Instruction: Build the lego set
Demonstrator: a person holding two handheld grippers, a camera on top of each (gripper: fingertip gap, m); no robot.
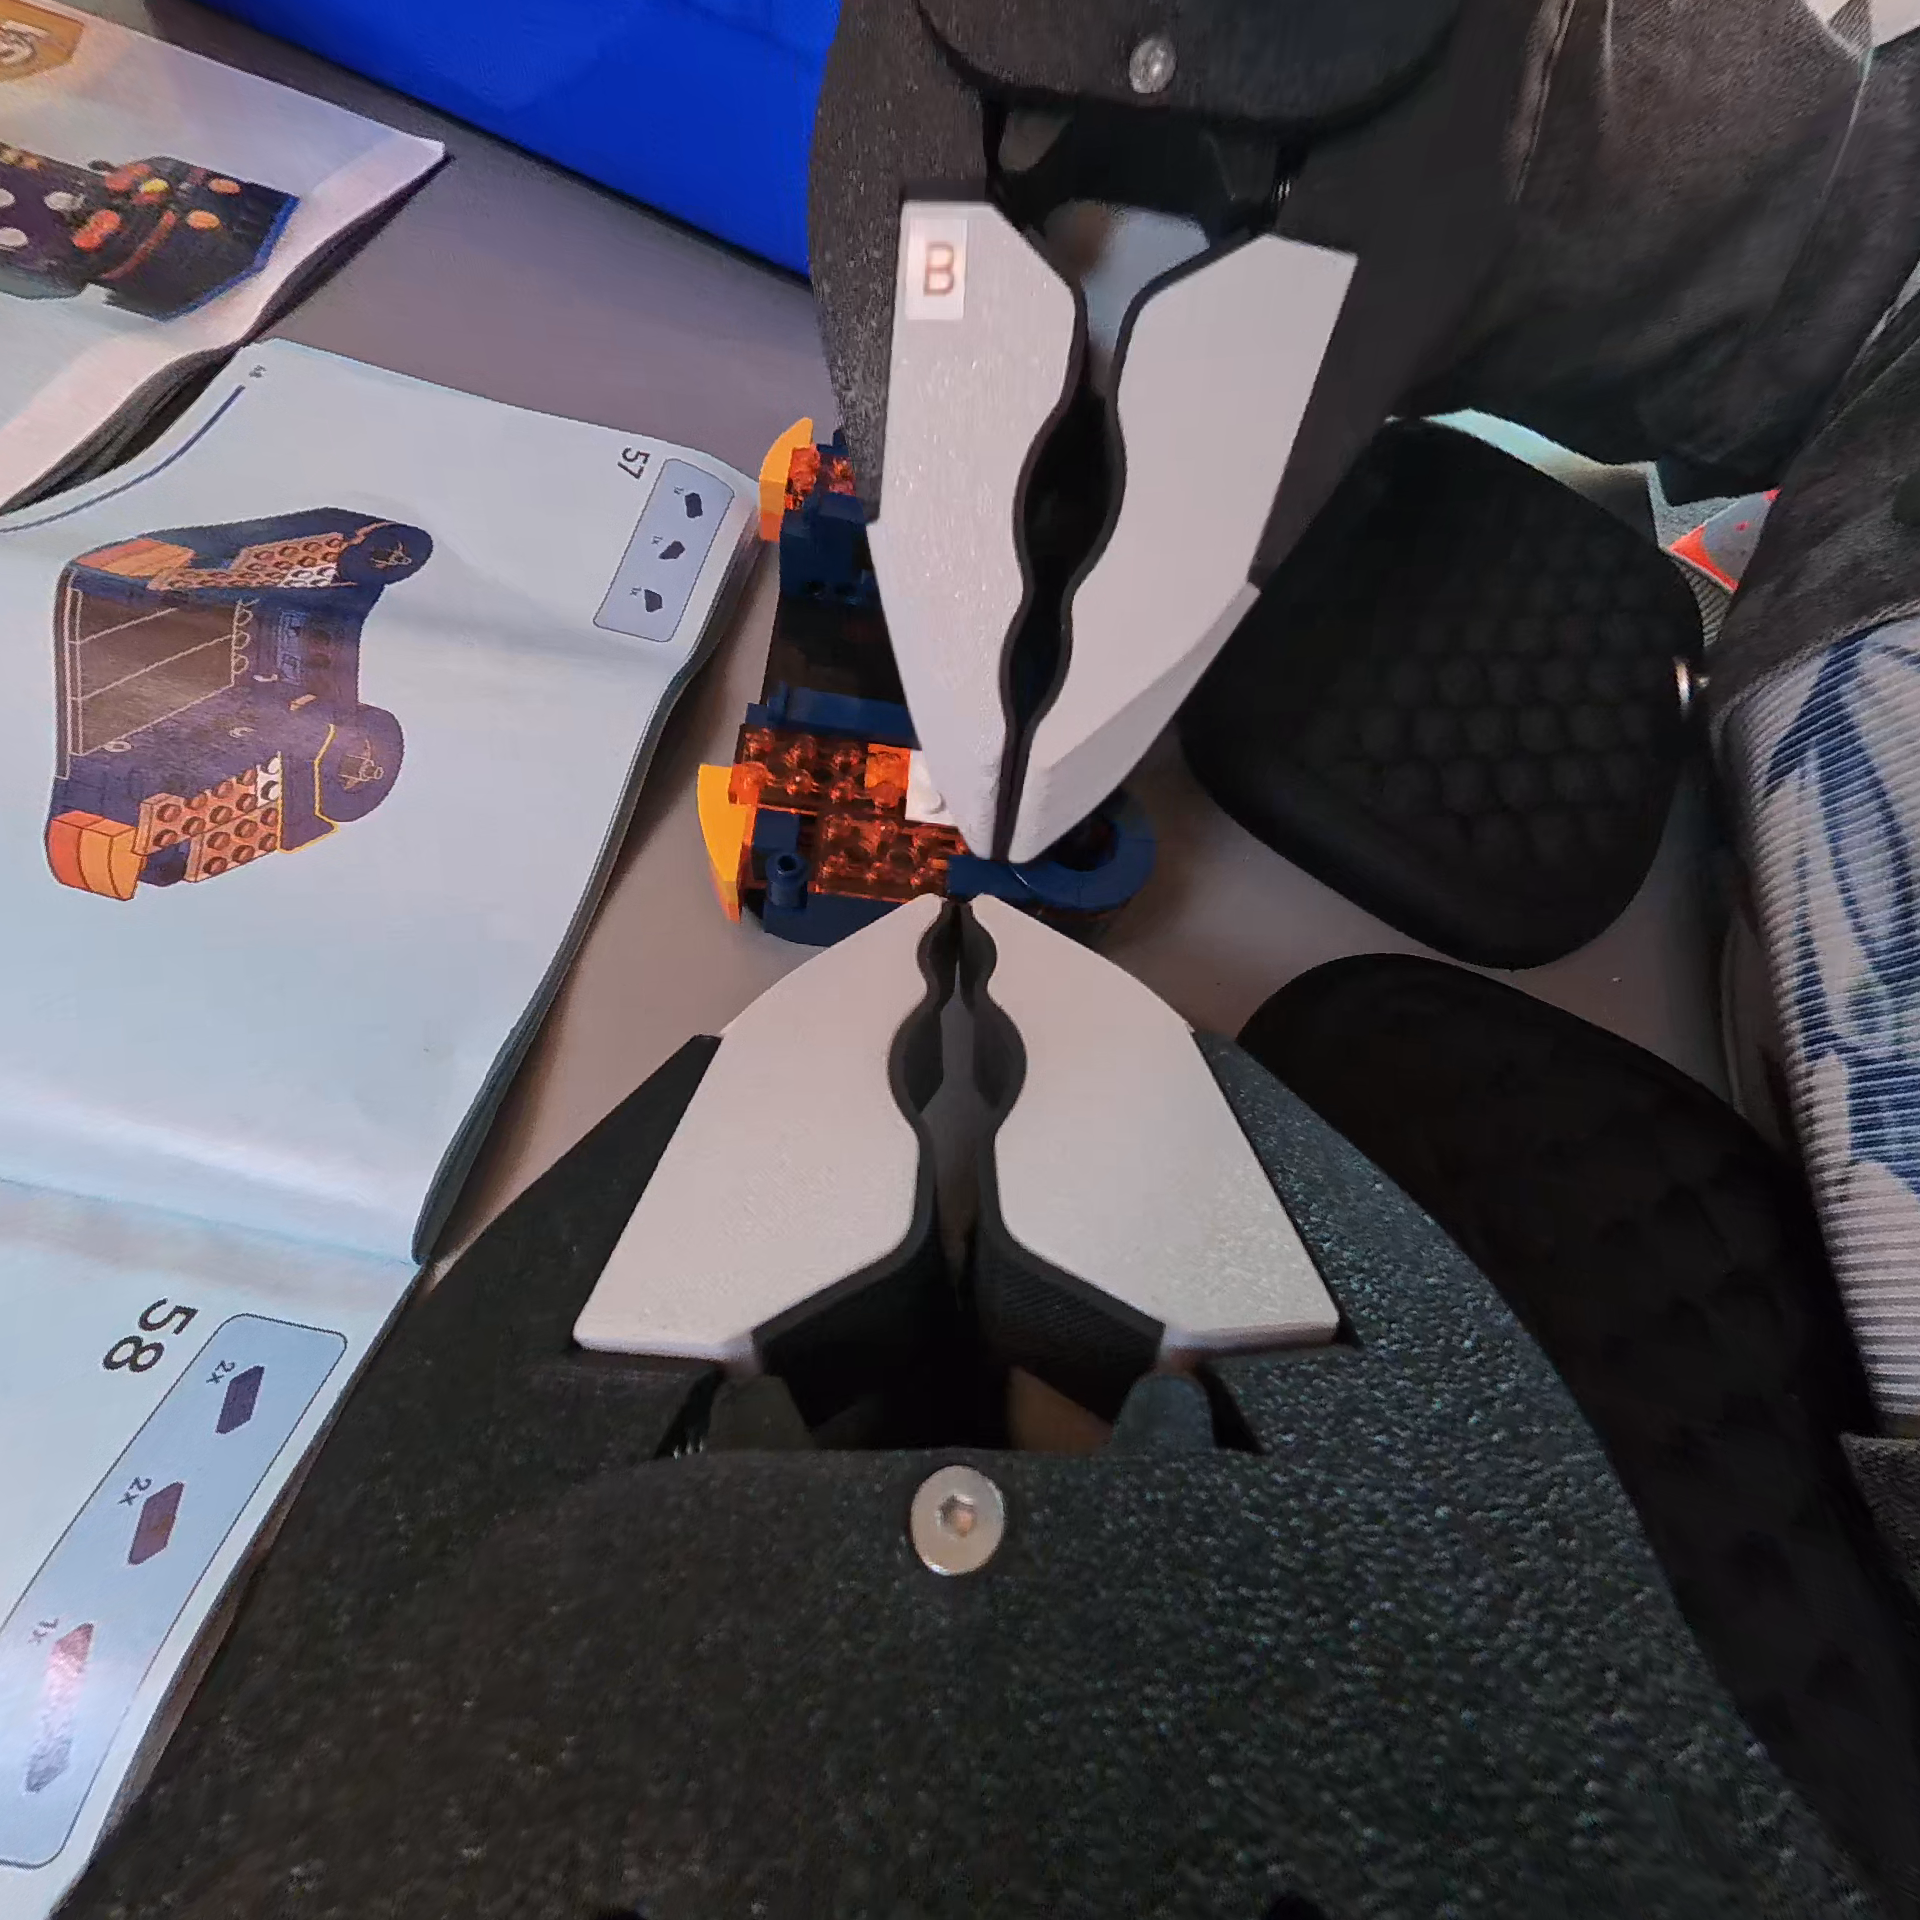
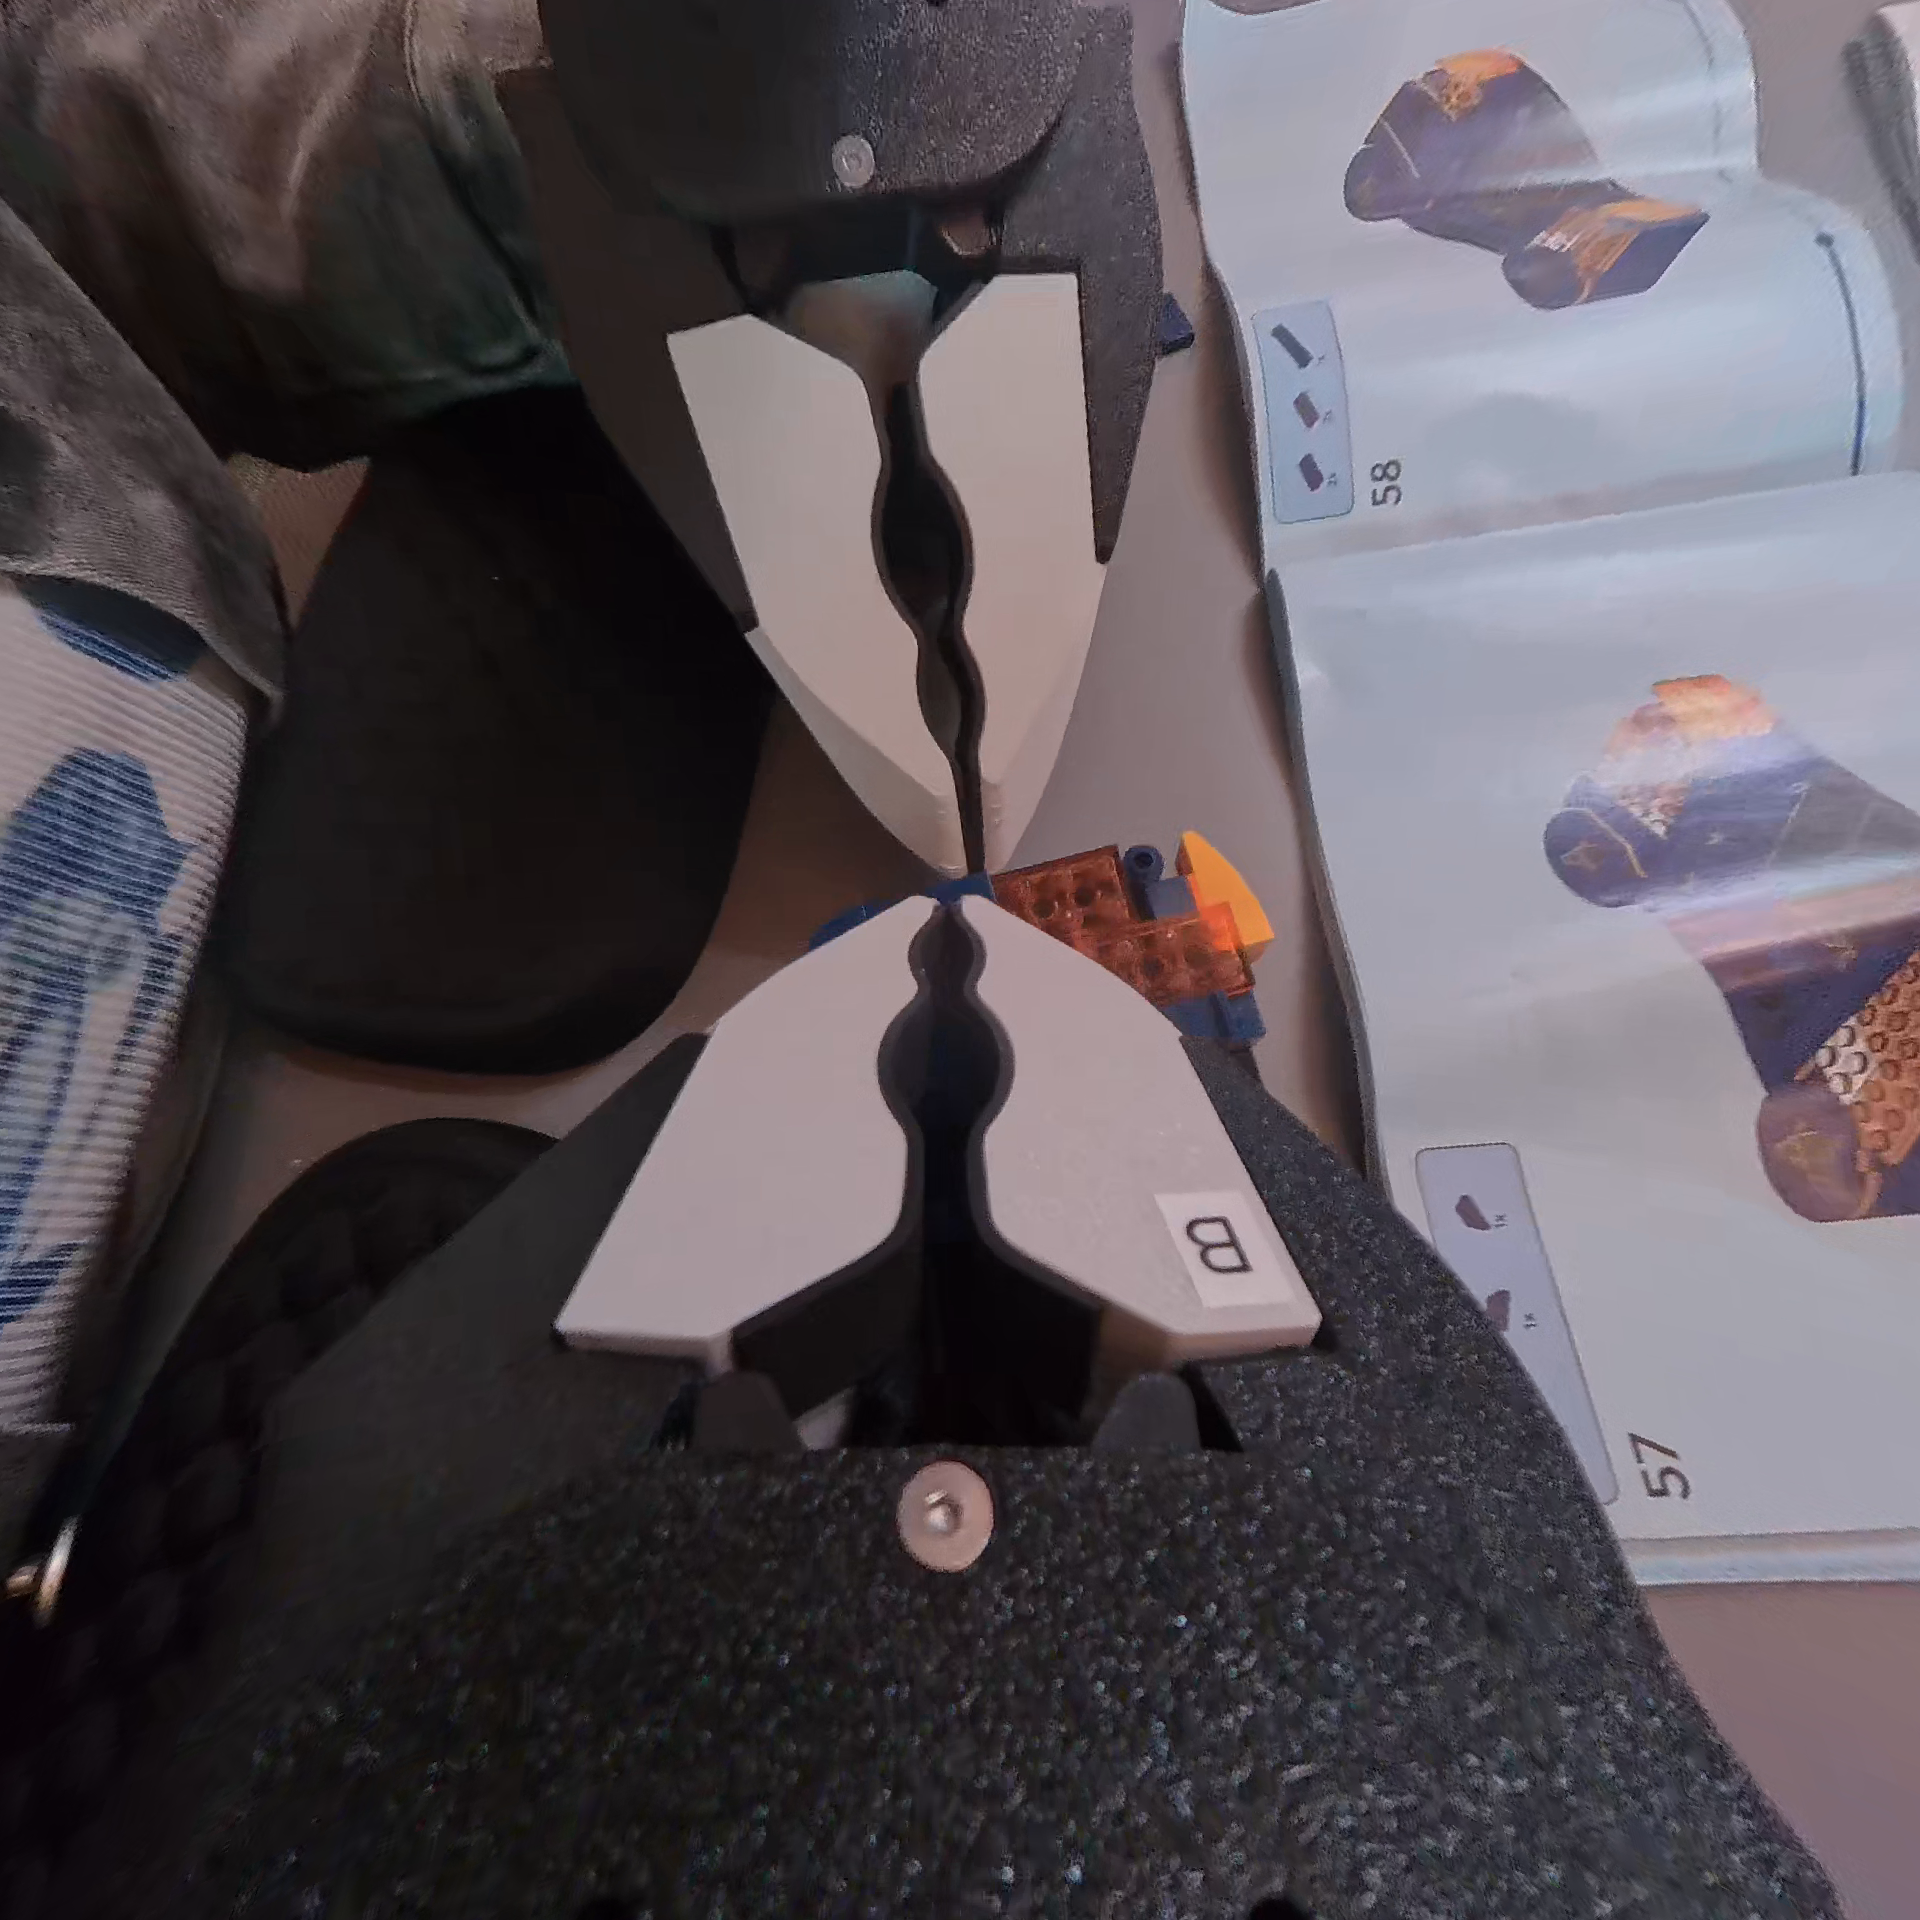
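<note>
A partly built lego model [image 1: 831, 821] of dark blue and clear orange bricks with yellow-orange end pieces lies on the grey table. It also shows in the right wrist view [image 2: 1122, 935]. My left gripper [image 1: 951, 909] is shut, its tips at the model's dark blue rounded end [image 1: 1101, 868]. My right gripper [image 1: 997, 854] comes from the opposite side, also shut, its tips down on that same dark blue end. In the right wrist view my right gripper [image 2: 945, 906] and left gripper [image 2: 971, 860] meet tip to tip, with a sliver of dark blue between them.
An open instruction booklet [image 1: 312, 831] lies beside the model; it is on the right in the right wrist view [image 2: 1558, 935]. A blue box [image 1: 623, 94] stands behind. Two black padded cases [image 1: 1455, 707] [image 1: 1558, 1195] and striped fabric [image 1: 1829, 935] crowd the other side. My two grippers' fingertips are within a few centimetres of each other.
</note>
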